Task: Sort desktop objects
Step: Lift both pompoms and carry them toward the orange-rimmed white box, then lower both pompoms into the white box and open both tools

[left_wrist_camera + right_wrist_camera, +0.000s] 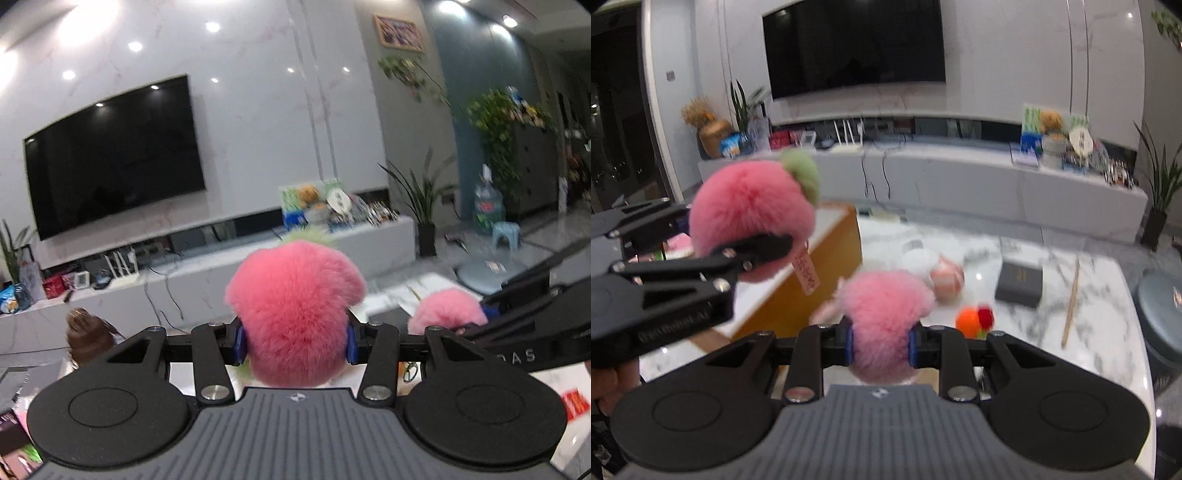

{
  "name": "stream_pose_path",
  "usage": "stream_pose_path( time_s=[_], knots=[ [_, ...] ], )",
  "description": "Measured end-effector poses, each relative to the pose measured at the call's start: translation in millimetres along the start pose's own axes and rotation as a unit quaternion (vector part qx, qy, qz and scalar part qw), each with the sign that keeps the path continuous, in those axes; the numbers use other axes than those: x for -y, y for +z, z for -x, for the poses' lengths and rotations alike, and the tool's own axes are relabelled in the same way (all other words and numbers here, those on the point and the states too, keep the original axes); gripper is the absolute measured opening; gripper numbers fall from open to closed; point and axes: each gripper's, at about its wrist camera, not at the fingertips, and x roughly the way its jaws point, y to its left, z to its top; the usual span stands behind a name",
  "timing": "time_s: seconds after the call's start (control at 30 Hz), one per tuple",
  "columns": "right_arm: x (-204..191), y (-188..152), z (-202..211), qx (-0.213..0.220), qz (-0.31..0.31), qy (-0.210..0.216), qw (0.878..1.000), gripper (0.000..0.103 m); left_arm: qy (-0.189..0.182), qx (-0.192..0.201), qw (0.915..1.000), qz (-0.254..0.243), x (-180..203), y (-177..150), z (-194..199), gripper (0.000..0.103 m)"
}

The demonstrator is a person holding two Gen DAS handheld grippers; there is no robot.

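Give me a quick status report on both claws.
Left claw shut on big fluffy pink pompom with green tuft. Right claw shut on smaller fluffy pink pompom. Both held above white marble table. Nothing blocking.

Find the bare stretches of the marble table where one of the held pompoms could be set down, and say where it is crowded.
Bare marble table lies between the orange pompom and the wooden stick, and beyond the dark box toward the far edge. It is crowded by the peach plush and the yellow-sided box, where the left gripper holds its pompom.
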Motion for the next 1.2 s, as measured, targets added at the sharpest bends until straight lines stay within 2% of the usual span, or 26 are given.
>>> stream_pose_path(
  time_s=[0.27, 0.4, 0.57, 0.7, 0.8, 0.93, 1.0, 1.07, 1.2],
  knots=[
    [-40.5, 51.6, -12.5, 0.037, 0.044, 0.015, 0.998, 0.027, 0.027, -0.036, 0.9988, 0.019, -69.6, 29.7, -26.2, 0.054],
    [-57.1, 78.5, -37.2, 0.044, 0.059, 0.038, 0.997, 0.027, 0.028, -0.086, 0.9951, 0.041, -109.4, 33.1, -50.6, 0.054],
    [-78.5, 105.4, -84.8, 0.038, 0.095, 0.056, 0.993, 0.027, 0.031, -0.138, 0.9883, 0.057, -145.9, 16.2, -89.1, 0.054],
    [-92.1, 115.6, -130.7, 0.026, 0.151, 0.087, 0.984, 0.027, 0.011, -0.183, 0.9799, 0.080, -168.3, -6.6, -118.9, 0.054],
    [-107.5, 112.6, -167.6, -0.002, 0.228, 0.093, 0.969, 0.027, -0.006, -0.200, 0.9750, 0.097, -181.4, -18.8, -132.3, 0.054],
    [-120.8, 107.1, -212.5, -0.057, 0.272, 0.091, 0.956, 0.027, -0.005, -0.226, 0.9689, 0.102, -194.7, -33.6, -151.1, 0.052],
    [-125.7, 104.9, -231.5, -0.076, 0.285, 0.089, 0.951, 0.027, -0.005, -0.238, 0.9662, 0.100, -198.2, -38.9, -160.4, 0.044],
    [-128.0, 102.8, -251.3, -0.096, 0.293, 0.088, 0.947, 0.027, -0.003, -0.244, 0.9652, 0.095, -198.0, -41.5, -167.1, 0.030],
    [-132.2, 100.5, -285.3, -0.128, 0.306, 0.080, 0.940, 0.027, 0.000, -0.259, 0.9619, 0.088, -196.8, -44.4, -182.6, 0.030]
  ],
)
